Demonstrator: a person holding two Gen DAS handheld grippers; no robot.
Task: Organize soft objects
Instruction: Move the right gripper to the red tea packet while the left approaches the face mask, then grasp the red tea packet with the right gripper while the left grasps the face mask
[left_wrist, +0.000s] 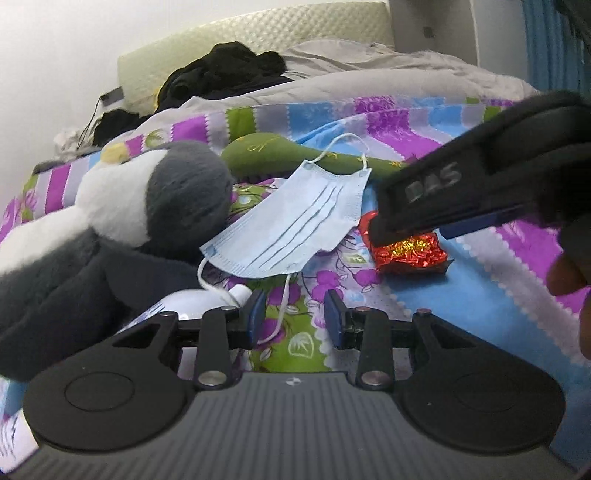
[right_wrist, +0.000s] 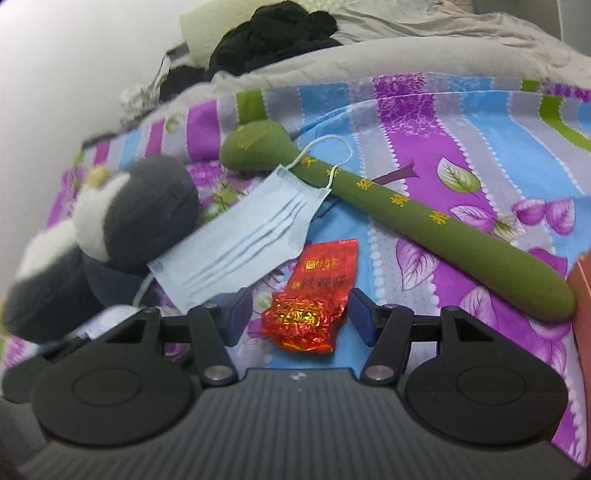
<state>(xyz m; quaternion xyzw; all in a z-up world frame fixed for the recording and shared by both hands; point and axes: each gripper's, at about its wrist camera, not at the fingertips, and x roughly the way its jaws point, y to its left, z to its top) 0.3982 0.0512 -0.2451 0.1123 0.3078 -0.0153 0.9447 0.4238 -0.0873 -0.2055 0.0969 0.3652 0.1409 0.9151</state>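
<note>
Your right gripper (right_wrist: 300, 314) straddled the red foil tea packet (right_wrist: 308, 312) on the bed (right_wrist: 480, 122), fingers wide apart, holding nothing. Closing carelessly could have crushed it or snagged the face mask (right_wrist: 240, 251) just beside. Your left gripper (left_wrist: 295, 314) hung open, empty.

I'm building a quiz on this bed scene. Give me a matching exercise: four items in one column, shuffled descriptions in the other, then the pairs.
Items
1. face mask
2. red foil packet
3. green padded stick
4. plush toy

Descriptions
A. grey and white, left of the mask
B. pale blue, one ear loop draped over the green stick
C. lying between the right gripper's open fingers
D. long, with yellow embroidery

Pairs: 1-B, 2-C, 3-D, 4-A
</note>
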